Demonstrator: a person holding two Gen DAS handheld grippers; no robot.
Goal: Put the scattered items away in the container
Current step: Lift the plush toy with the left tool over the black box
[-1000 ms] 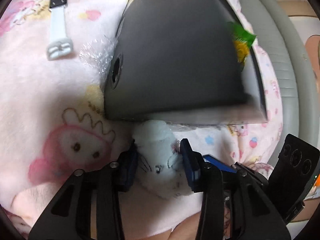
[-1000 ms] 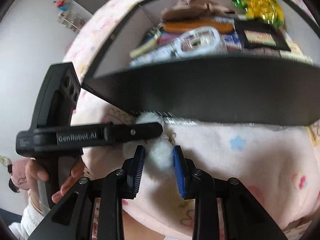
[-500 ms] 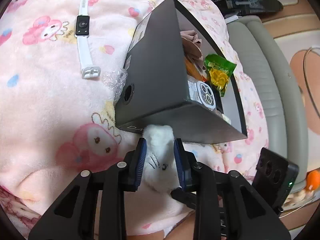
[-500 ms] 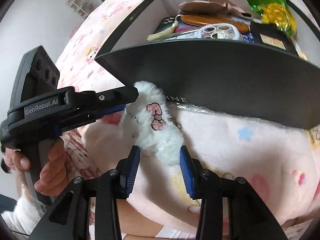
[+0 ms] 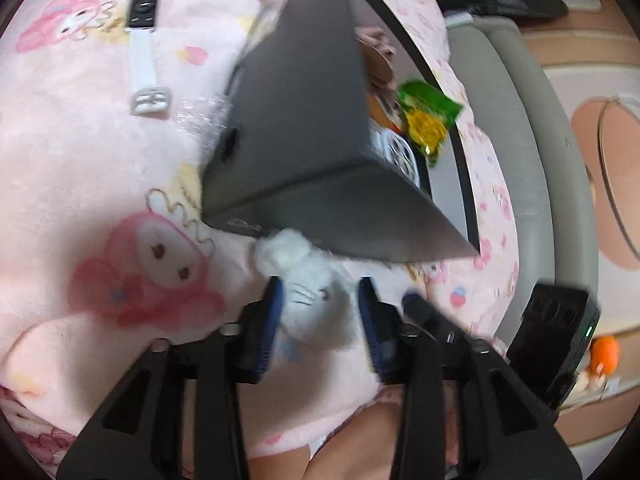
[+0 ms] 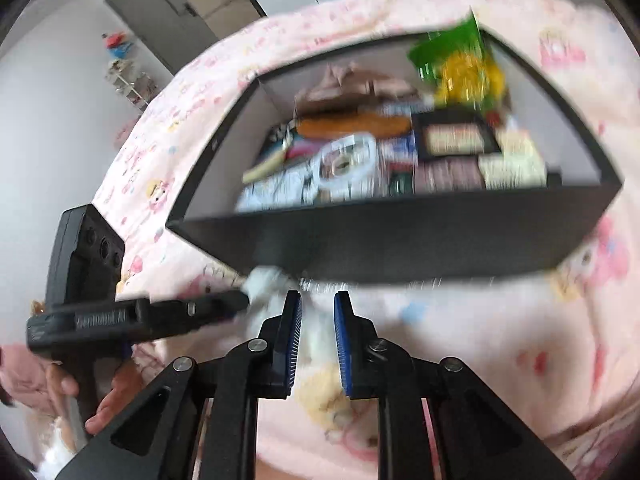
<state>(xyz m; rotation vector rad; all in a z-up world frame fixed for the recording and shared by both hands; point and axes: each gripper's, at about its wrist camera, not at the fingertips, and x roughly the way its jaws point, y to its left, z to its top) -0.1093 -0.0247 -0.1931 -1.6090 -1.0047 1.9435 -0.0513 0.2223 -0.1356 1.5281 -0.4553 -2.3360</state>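
A small white plush toy (image 5: 312, 304) lies on the pink blanket against the near wall of the black box (image 5: 300, 120). It sits between the fingers of my left gripper (image 5: 320, 320), whose jaws are opening; a gap shows at the right pad. In the right wrist view my right gripper (image 6: 316, 336) has its jaws closing to a narrow gap, with white fur of the plush toy (image 6: 264, 280) pinched between the pads. The left gripper's fingertip (image 6: 236, 302) touches the toy from the left. The black box (image 6: 400, 248) holds several items, among them a green snack bag (image 6: 460, 60).
A white watch (image 5: 144, 40) lies on the pink blanket (image 5: 80, 160) left of the box, with crinkled clear plastic (image 5: 200, 116) at the box's corner. A grey padded edge (image 5: 520, 160) borders the blanket on the right. A person's hand (image 6: 108, 400) holds the left gripper's handle.
The left jaws squeezed the plush toy, then widened around it. The right jaws spread wide, then narrowed onto its fur. The right view has lifted and shows more of the box's inside.
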